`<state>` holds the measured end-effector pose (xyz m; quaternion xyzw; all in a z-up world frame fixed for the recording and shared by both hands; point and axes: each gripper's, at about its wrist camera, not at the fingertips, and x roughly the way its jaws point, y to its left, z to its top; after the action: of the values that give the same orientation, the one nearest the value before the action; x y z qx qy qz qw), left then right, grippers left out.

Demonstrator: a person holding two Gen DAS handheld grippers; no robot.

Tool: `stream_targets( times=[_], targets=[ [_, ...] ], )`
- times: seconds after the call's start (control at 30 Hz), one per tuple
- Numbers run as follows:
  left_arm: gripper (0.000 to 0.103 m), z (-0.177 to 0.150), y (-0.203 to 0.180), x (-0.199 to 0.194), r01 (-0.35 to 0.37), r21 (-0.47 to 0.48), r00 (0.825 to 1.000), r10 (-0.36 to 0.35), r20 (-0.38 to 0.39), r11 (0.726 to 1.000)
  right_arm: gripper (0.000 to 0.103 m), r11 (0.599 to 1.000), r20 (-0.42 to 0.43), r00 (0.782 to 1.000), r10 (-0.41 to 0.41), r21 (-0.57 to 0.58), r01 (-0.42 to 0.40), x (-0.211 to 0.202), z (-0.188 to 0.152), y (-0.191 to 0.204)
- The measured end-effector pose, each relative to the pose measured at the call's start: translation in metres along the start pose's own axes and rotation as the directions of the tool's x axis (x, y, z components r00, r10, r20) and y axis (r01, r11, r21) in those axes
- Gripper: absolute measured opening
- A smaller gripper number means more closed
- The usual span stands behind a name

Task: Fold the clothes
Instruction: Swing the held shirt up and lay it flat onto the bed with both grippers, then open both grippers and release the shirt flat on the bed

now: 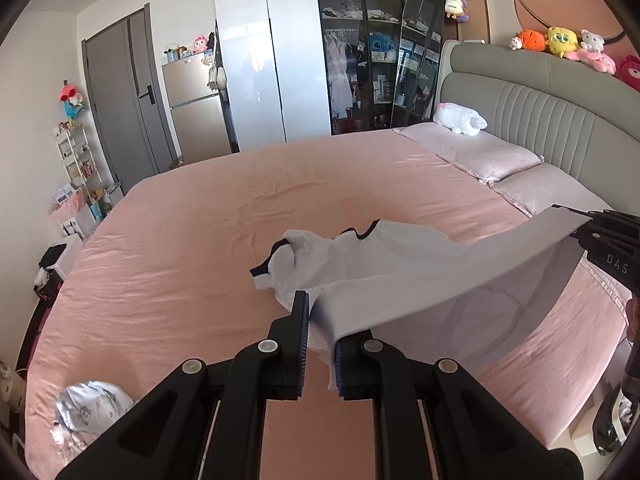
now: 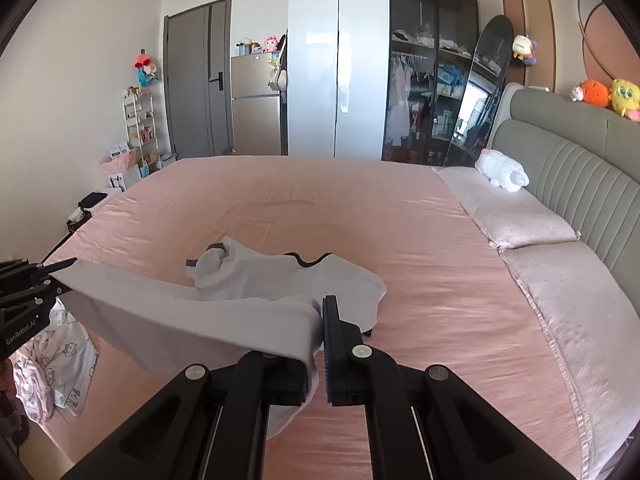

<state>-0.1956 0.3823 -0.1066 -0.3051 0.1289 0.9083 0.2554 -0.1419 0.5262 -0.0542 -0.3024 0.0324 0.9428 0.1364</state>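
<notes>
The left tongs [image 1: 320,344] pinch one hem corner of a white shirt [image 1: 384,264]; at 3 o'clock the right tongs [image 1: 576,224] grip the other, stretching it above the bed [image 1: 192,240].

Smooth white cloth shirt [image 1: 384,264] on a faintly sheened pink bedsheet [image 1: 192,240].
</notes>
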Motion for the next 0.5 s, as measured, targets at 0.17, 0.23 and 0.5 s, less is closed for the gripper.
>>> stream_targets(
  times=[0.17, 0.23, 0.5],
  targets=[
    [0.011, -0.033, 0.003, -0.009, -0.005, -0.044, 0.999, 0.003, -0.033, 0.999, 0.003, 0.998, -0.018, 1.0, 0.01, 0.07, -0.008, -0.007, -0.029, 0.004],
    [0.011, -0.041, 0.006, -0.014, -0.015, -0.053, 0.999, 0.013, -0.031, 0.999, 0.003, 0.996, -0.02, 1.0, 0.01, 0.093, -0.008, -0.011, -0.039, 0.006],
    [0.011, -0.07, 0.029, -0.024, 0.006, -0.185, 0.997, -0.021, -0.077, 0.983, 0.003, 0.989, -0.06, 0.998, 0.015, 0.151, -0.006, -0.018, -0.073, 0.014]
  ],
)
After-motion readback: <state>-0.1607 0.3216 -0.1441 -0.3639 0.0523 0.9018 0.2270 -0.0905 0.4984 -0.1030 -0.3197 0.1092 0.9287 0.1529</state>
